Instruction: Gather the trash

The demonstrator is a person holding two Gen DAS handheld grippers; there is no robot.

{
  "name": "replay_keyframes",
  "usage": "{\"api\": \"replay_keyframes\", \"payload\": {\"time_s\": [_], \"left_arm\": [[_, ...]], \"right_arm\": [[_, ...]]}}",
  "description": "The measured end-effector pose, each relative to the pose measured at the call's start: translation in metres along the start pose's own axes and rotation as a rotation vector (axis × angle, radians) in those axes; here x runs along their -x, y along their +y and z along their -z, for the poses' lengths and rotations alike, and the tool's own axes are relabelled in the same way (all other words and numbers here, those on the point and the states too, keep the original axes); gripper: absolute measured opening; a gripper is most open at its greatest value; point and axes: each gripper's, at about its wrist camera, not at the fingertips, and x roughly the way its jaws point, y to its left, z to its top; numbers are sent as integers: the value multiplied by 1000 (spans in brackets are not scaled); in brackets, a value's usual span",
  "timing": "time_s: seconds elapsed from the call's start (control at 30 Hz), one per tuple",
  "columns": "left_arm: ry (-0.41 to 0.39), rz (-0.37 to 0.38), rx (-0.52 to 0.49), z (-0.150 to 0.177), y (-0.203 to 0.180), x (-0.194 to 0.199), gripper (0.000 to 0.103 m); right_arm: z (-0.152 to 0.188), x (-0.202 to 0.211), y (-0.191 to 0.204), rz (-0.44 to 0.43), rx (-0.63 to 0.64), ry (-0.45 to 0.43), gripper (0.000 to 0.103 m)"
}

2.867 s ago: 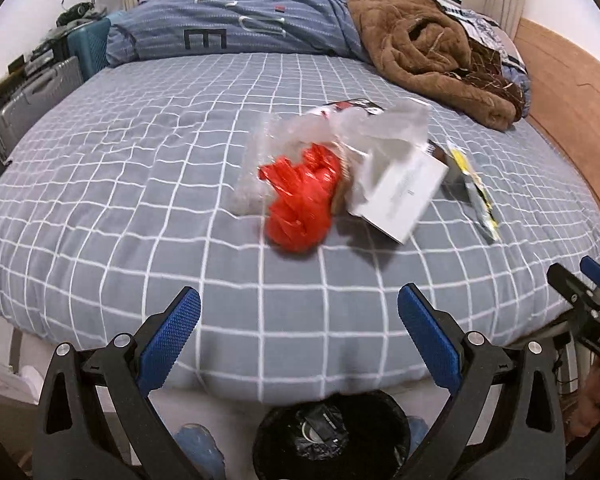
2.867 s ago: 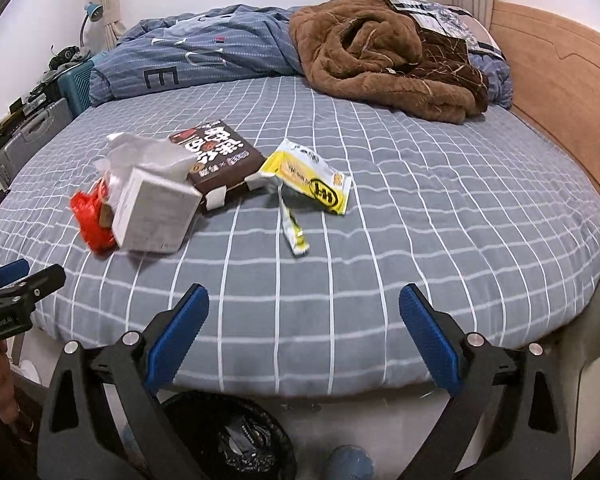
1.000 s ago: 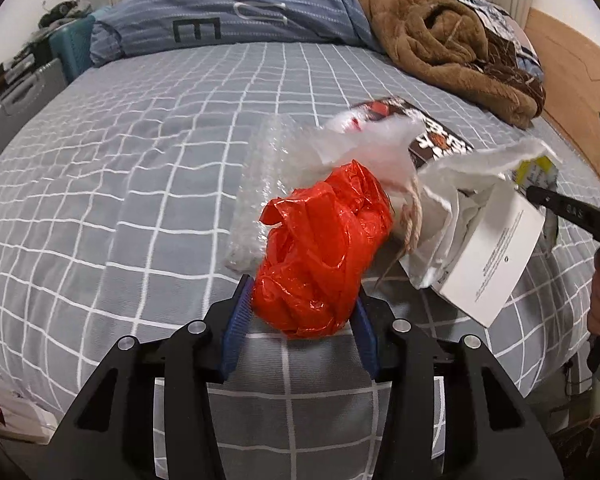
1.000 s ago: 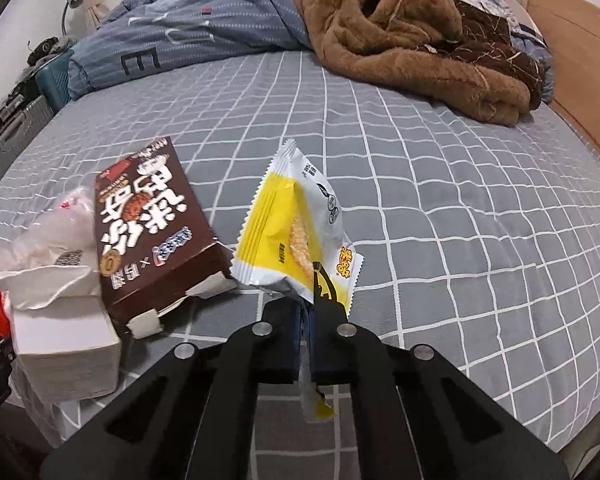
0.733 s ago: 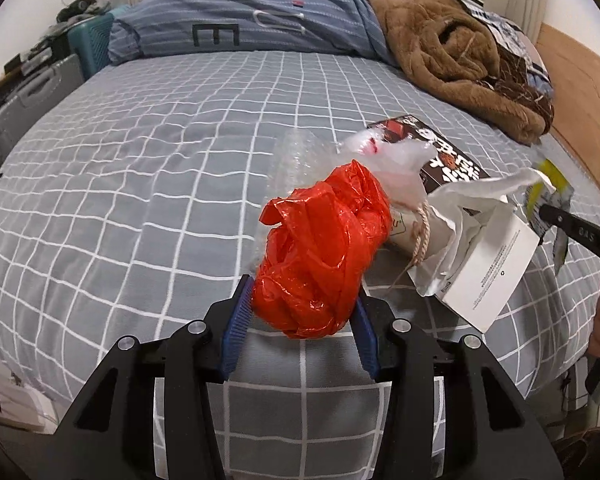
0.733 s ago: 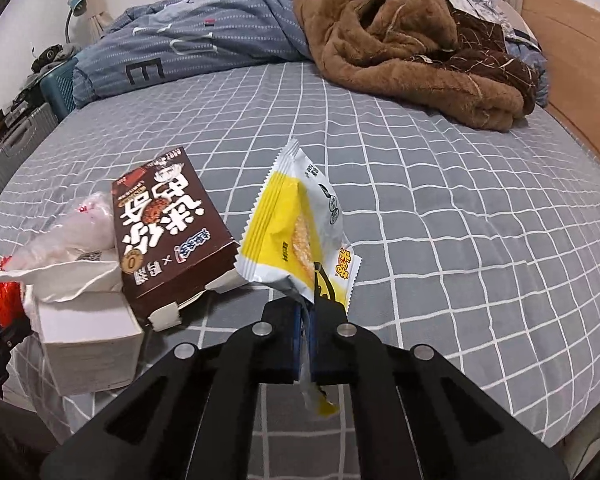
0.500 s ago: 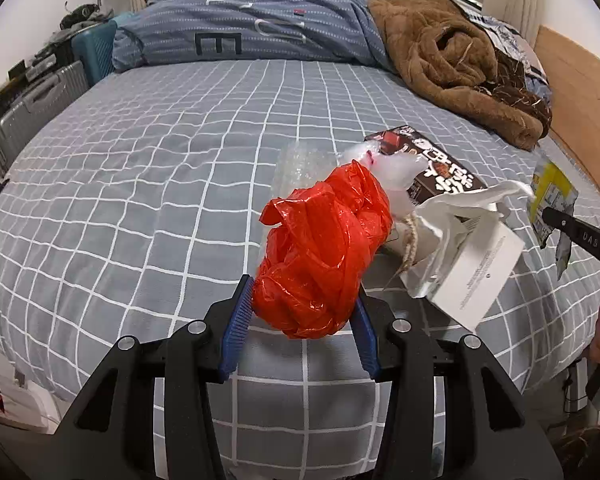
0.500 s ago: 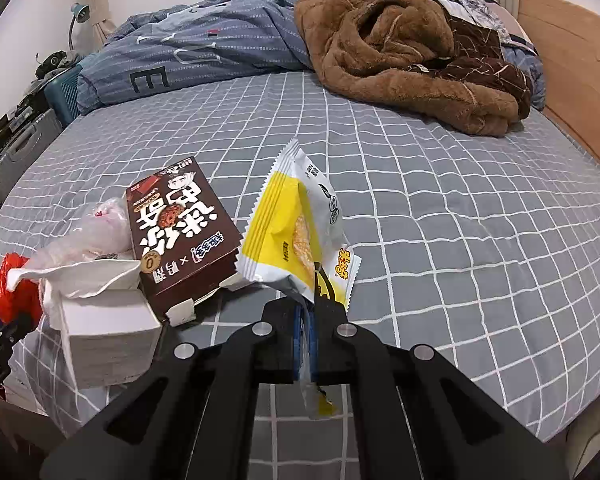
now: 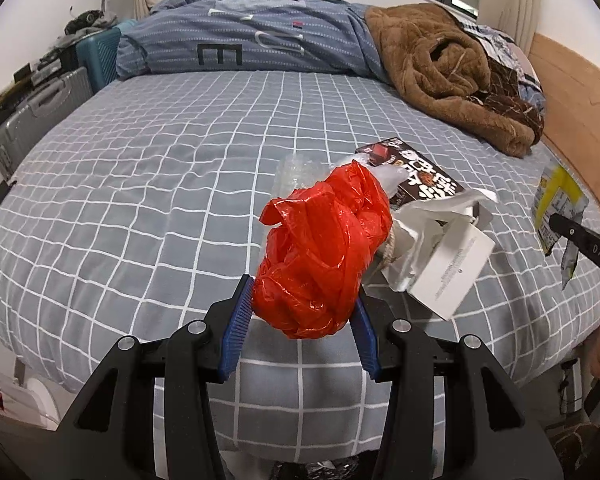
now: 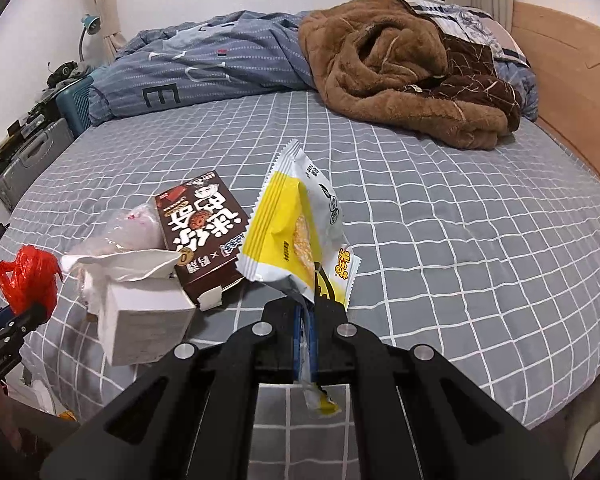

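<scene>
Two grips: left gripper [image 9: 300, 320] w/ red bag [image 9: 324, 256], "E" on duvet [image 9: 220, 55]

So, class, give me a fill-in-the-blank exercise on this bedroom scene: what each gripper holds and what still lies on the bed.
1. The left gripper is shut on a crumpled ____ bag.
2. The right gripper pinches a ____ wrapper.
3. The snack box on the bed is ____ in colour.
4. A brown ____ lies heaped near the headboard.

Missing words: red; yellow; brown; blanket
</scene>
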Motion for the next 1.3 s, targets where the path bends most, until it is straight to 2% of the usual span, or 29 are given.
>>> {"api": "replay_keyframes", "payload": {"time_s": [0.6,1.3], "left_arm": [[-13,-2,31,18,7,36,46],[-34,26,3,49,-16,78,46]], "right_arm": [[22,54,15,-12,10,-40,2],[57,101,34,-19,34,-46,2]]}}
